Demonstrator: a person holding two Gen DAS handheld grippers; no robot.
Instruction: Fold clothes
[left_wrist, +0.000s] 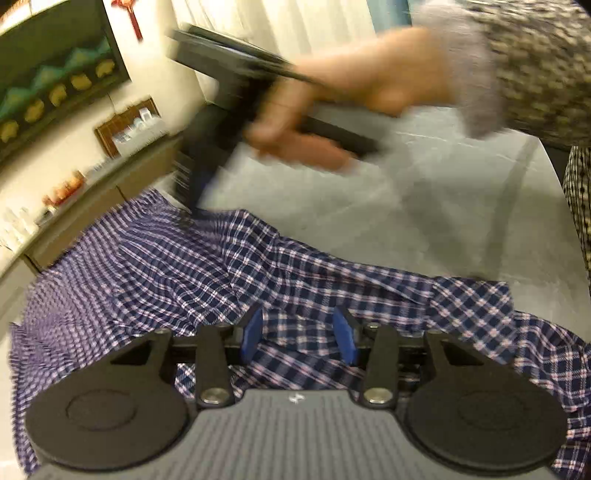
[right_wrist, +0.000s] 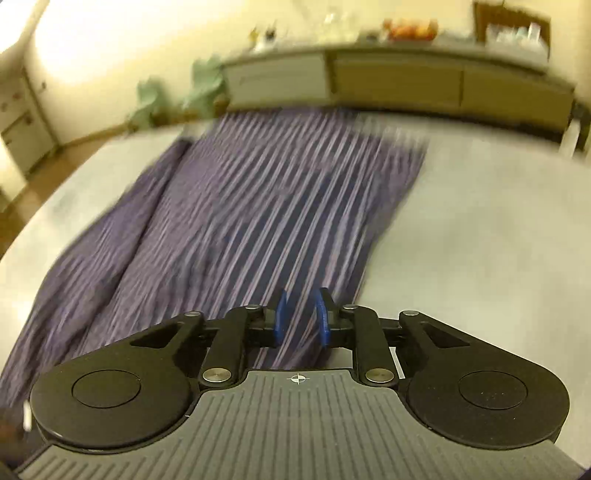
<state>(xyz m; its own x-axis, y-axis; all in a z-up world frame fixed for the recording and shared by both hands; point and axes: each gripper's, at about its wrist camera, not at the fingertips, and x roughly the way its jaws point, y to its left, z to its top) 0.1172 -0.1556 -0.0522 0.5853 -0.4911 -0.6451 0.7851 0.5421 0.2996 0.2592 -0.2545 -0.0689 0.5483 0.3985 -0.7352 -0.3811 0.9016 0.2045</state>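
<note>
A blue, white and pink plaid garment (left_wrist: 207, 266) lies rumpled on a pale grey table (left_wrist: 424, 221). In the left wrist view my left gripper (left_wrist: 299, 334) hangs open just over its near folds, with nothing between the blue pads (left_wrist: 253, 334). Beyond it, a hand (left_wrist: 351, 96) holds my right gripper (left_wrist: 195, 199), blurred, with its tip down at the garment's far edge. In the right wrist view the garment (right_wrist: 240, 221) is streaked by motion. There my right gripper (right_wrist: 301, 319) is over the cloth's edge, jaws a narrow gap apart and holding nothing.
A long low cabinet (right_wrist: 399, 81) with small items on top runs behind the table. A framed picture (left_wrist: 55, 81) hangs on the wall. The person's patterned sleeve (left_wrist: 535, 66) reaches in from the upper right. Bare tabletop (right_wrist: 480, 240) lies right of the garment.
</note>
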